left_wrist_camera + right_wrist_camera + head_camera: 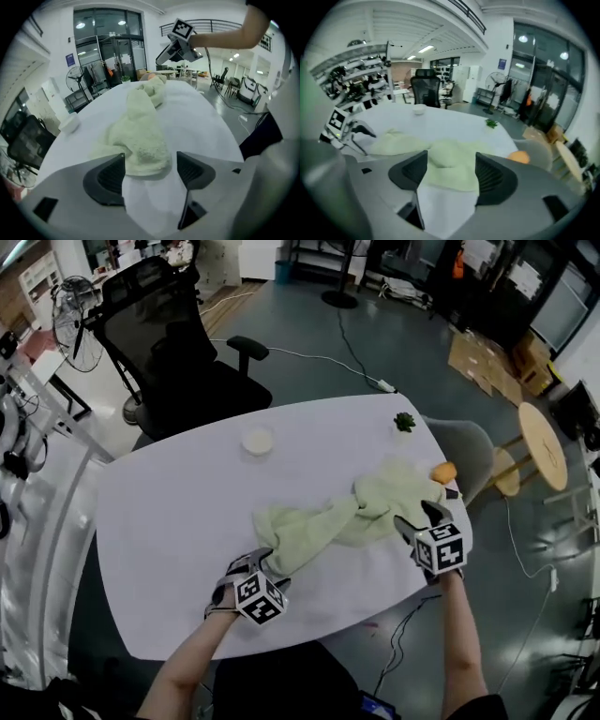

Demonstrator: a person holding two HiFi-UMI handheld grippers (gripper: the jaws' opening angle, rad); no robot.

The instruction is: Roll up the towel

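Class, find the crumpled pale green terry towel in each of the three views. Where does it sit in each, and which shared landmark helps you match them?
Head view: crumpled pale green terry towel, centre to right of centre.
Left gripper view: towel at centre, running away from between the jaws.
Right gripper view: towel low centre, between the jaws, trailing left.
Shared landmark: small white round dish beyond the towel.

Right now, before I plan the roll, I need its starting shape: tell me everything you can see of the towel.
The towel is pale green, fluffy terry-like cloth, unrolled and crumpled into a bunched strip on the white table. One end lies between the open jaws of the left hand-held gripper, the other end between those of the right hand-held gripper. Neither clamps it.
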